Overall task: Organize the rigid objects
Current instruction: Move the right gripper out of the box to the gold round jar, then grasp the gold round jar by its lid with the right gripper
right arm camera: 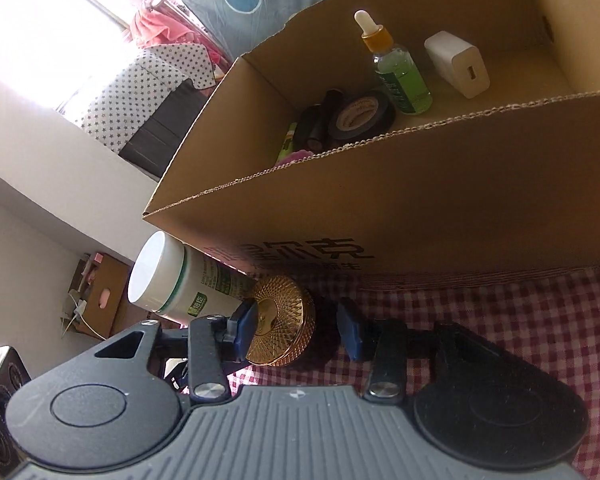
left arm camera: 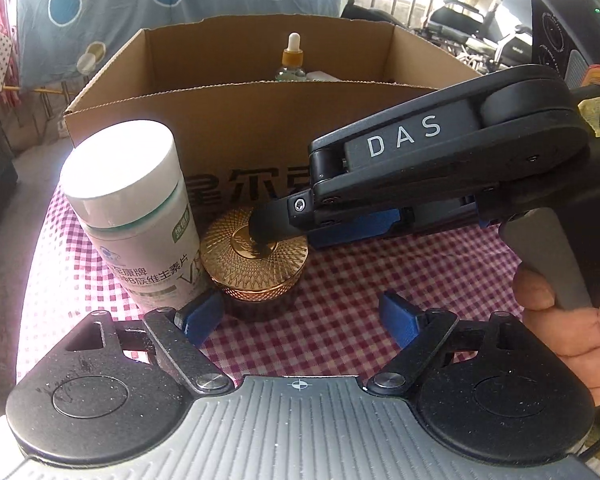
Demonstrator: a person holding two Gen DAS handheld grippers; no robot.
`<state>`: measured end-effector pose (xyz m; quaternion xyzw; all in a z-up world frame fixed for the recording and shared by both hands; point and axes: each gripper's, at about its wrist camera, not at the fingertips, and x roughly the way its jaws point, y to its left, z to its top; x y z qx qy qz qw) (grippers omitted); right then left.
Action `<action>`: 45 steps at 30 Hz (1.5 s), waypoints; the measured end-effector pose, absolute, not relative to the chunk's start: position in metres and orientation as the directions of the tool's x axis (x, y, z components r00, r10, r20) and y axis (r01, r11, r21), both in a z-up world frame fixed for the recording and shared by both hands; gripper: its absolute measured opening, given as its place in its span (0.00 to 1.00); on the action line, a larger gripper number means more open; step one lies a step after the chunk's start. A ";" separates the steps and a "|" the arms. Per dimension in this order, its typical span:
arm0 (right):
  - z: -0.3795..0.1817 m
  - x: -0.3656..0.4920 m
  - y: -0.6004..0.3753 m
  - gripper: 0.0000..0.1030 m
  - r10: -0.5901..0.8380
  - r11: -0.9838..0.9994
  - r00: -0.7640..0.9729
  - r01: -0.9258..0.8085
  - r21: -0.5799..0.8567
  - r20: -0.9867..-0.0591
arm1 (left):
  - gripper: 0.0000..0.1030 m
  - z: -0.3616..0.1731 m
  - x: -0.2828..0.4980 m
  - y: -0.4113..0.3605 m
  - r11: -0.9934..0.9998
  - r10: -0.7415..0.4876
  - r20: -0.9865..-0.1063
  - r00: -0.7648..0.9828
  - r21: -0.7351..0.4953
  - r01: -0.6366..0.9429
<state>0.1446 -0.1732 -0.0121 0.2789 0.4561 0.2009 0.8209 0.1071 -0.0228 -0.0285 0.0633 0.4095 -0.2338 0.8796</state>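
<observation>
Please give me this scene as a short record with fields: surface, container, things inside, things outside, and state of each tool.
surface: red checked cloth
container: open cardboard box
inside: dropper bottle, white charger, tape roll
outside: white pill bottle and gold-lidded jar, before the box
left tool: open, holding nothing
right tool: open, fingers either side of the jar, not gripping

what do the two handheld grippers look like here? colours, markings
Both match: ribbed grey body, two round black discs, black linkage arms with silver pins, blue pads on the fingers. Left gripper, right gripper. The left wrist view shows white "DAS" lettering on the right one's side, a grey trigger, and a bare hand, no sleeve visible.
</observation>
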 end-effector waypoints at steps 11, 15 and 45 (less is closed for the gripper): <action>-0.018 0.136 -0.195 0.43 0.614 0.737 0.486 -0.071 0.672 -0.622 | 0.83 -0.030 0.107 -0.042 0.858 -0.398 -0.748 0.531 -0.099 0.504; -0.017 0.123 -0.213 0.43 0.596 0.739 0.506 -0.041 0.673 -0.624 | 0.83 -0.030 0.100 -0.057 0.827 -0.429 -0.745 0.511 -0.097 0.554; -0.009 0.076 -0.281 0.51 0.486 0.749 0.623 0.065 0.660 -0.613 | 0.80 -0.013 0.080 -0.075 0.768 -0.496 -0.685 0.534 -0.060 0.637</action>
